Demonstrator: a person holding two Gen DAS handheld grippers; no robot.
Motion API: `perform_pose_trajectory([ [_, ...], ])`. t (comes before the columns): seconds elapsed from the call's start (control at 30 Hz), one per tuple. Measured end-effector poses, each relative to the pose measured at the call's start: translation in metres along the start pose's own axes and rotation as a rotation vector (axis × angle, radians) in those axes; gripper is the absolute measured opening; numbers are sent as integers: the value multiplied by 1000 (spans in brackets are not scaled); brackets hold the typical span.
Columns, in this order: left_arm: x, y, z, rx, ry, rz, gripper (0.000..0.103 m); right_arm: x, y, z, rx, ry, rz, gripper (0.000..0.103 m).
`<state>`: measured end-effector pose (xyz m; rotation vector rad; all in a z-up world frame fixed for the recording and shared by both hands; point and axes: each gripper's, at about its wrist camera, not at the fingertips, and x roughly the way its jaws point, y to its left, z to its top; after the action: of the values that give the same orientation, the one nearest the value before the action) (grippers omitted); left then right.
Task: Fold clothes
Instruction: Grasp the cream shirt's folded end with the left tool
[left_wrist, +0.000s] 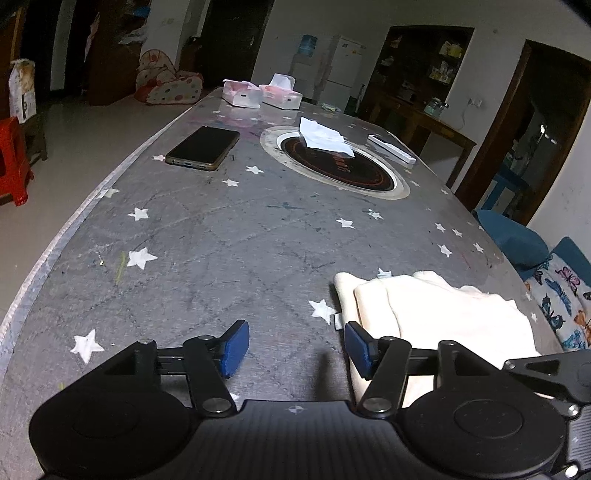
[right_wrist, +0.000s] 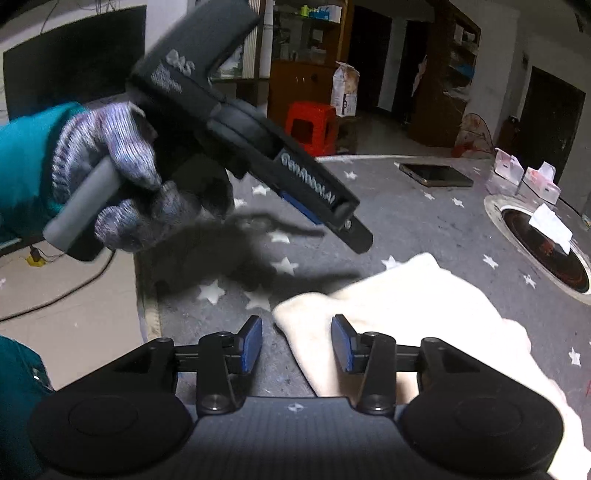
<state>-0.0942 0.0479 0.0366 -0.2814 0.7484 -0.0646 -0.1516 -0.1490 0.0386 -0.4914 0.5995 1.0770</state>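
Cream fleecy garment (left_wrist: 436, 314), folded, star-printed tablecloth (left_wrist: 221, 240)

**Cream garment folded on the starred table**

A cream garment (left_wrist: 436, 317) lies on the near right part of a grey table (left_wrist: 221, 240) patterned with white stars. It is soft, plain and unprinted, folded into a compact bundle with rounded layered folds along its left edge. In the right wrist view the cloth (right_wrist: 399, 314) runs from a rounded near corner toward the right, flat on the tabletop, with gentle creases across its upper surface.
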Motion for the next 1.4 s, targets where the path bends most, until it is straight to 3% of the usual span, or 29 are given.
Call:
perform_pose_trajectory([
  [0.23, 2, -1, 0, -57, 27, -56, 61, 13, 0, 0, -22, 18, -28, 42],
  [0.3, 3, -1, -2, -81, 39, -76, 61, 14, 0, 1, -22, 15, -40, 33],
  [0.37, 4, -1, -3, -109, 51, -84, 62, 11, -6, 2, 12, 8, -45, 16],
  [0.43, 6, 0, -4, -142, 65, -97, 64, 6, -15, 3, 67, -8, -38, 10],
  [0.73, 22, 6, -1, -337, 116, -210, 68, -24, -45, 6, 240, -111, 18, 8],
  [0.97, 38, 14, -3, -535, 168, -343, 68, -41, -56, 5, 287, -164, 27, 7],
  [1.1, 43, 14, -6, -587, 173, -381, 65, -42, -56, 3, 292, -169, 36, 7],
  [1.17, 47, 13, -7, -589, 182, -387, 52, -41, -55, 2, 293, -166, 43, 7],
  [1.23, 52, 12, -8, -587, 199, -385, 28, -40, -52, 0, 290, -161, 50, 7],
  [1.27, 53, 11, -9, -579, 199, -383, 23, -39, -51, -1, 287, -156, 51, 7],
  [1.4, 55, 9, -12, -541, 194, -371, 15, -42, -51, -9, 308, -148, 27, 10],
])
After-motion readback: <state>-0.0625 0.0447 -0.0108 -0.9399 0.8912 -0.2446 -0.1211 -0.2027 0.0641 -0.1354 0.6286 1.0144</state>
